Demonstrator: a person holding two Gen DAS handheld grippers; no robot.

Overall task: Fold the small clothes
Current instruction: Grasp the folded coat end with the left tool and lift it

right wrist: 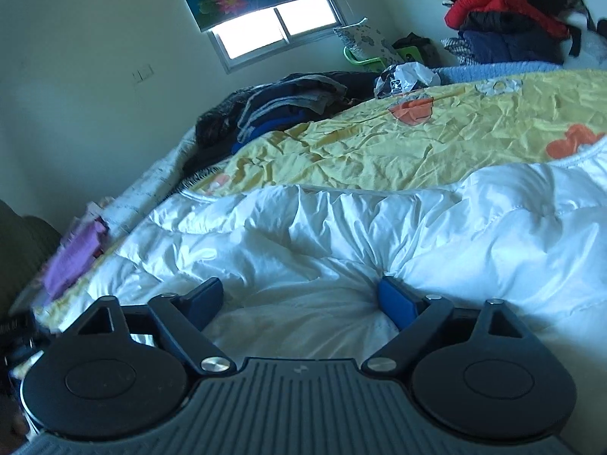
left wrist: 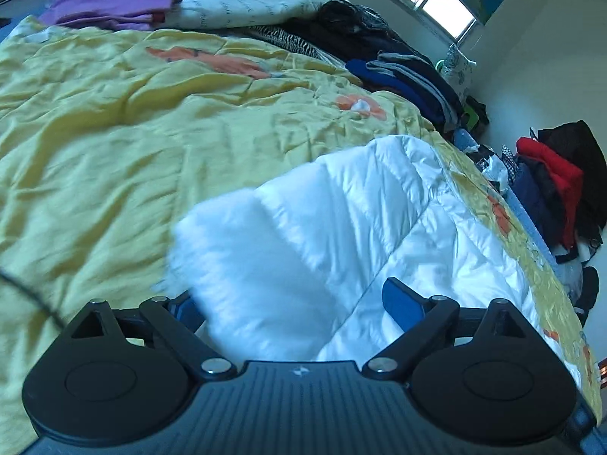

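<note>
Left gripper [left wrist: 294, 303]: jaws standing wide, white puffy jacket [left wrist: 341, 227] bulging up between them, pads not visibly pressing it. Right gripper [right wrist: 299, 299]: jaws standing apart over rumpled jacket fabric, the right pad nudging into a crease; grip cannot be told. Jacket lying spread on the yellow flowered quilt [left wrist: 151, 121] of the bed, near its edge. Beyond: dark folded clothes [right wrist: 288, 102] stacking along the far side, purple garment [left wrist: 114, 0] lying nearby, window [right wrist: 280, 26] glowing behind.
</note>
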